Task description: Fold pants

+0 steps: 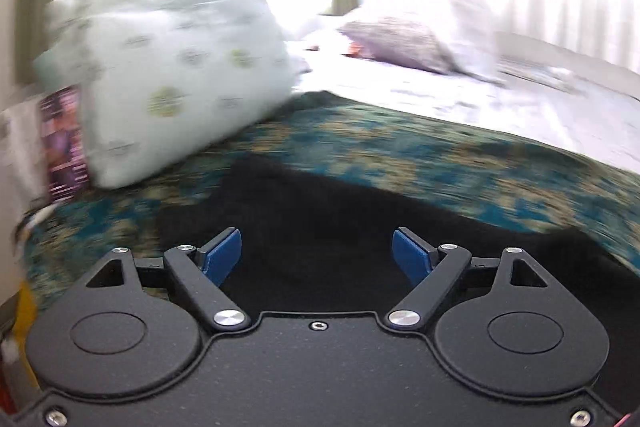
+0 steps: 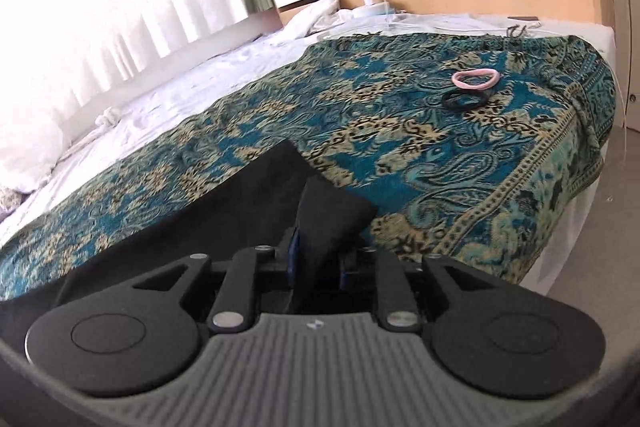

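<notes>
Black pants (image 1: 320,227) lay directly under the left gripper (image 1: 318,255), whose 2 blue fingers (image 1: 222,255) stood wide apart with nothing between them. On the right gripper (image 2: 316,259), the fingers were parted only narrowly around a raised fold of the pants (image 2: 328,211); whether they pressed it was unclear. Both hovered over a teal patterned bedspread (image 2: 400,131) holding 2 hair ties (image 2: 472,87).

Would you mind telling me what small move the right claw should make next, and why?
Probably open the right claw wider and draw it back: a fold of the black pants still sits between its blue pads, while the left claw is already wide open above the cloth.
</notes>
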A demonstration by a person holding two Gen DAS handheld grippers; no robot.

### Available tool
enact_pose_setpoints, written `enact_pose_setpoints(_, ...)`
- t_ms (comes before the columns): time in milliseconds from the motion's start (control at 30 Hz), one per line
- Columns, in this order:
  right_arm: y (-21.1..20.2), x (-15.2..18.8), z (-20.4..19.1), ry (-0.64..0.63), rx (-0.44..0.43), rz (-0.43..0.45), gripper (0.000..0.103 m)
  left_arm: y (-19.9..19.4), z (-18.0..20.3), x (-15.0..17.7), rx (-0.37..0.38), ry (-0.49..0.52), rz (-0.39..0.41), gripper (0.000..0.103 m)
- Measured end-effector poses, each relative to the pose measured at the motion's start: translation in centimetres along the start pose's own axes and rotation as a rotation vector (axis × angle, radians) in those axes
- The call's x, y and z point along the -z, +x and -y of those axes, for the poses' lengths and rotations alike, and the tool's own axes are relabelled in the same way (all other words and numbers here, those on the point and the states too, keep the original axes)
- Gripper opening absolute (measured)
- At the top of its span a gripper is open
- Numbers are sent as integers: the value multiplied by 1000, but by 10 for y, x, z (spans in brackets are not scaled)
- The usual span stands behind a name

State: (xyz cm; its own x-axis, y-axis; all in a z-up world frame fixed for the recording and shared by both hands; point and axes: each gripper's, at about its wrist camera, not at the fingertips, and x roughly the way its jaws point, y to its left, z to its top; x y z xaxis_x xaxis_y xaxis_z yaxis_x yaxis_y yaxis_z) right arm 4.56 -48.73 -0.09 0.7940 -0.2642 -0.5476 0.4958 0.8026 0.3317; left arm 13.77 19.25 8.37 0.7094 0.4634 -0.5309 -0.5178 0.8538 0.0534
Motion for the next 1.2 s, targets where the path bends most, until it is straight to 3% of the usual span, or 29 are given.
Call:
enact_pose_setpoints(100,1,0,7,23,28,-1,41,0,33,2,69,49,-14,82)
enact_pose_setpoints(233,-5,2,8,-24,156,38,45,1,76,9,153,105,-29,75)
enact_pose_setpoints(300,-12,1,6,-61,237,77,47,4,93,13,197,129,-44,51)
enact_pose_setpoints(333,-16,1,6,-68,257,101,50,6,101,13,229,142,-65,21)
enact_pose_setpoints(367,-19,-1,5,-70,256,120,54,11,108,14,261,154,-99,9)
enact_pose_setpoints(500,-31,-1,-11,-118,178,156,54,24,131,14,302,160,-158,9)
enact_pose_setpoints(667,-31,13,-54,-202,-8,129,57,48,151,8,320,173,-202,9)
enact_pose_setpoints(833,-19,35,-96,-271,-149,72,57,87,178,6,239,214,-222,9)
enact_pose_setpoints(1000,-8,52,-120,-300,-190,52,58,115,197,-10,210,216,-190,7)
enact_pose_setpoints(1200,-2,53,-113,-255,-187,44,59,130,197,-13,183,178,-207,10)
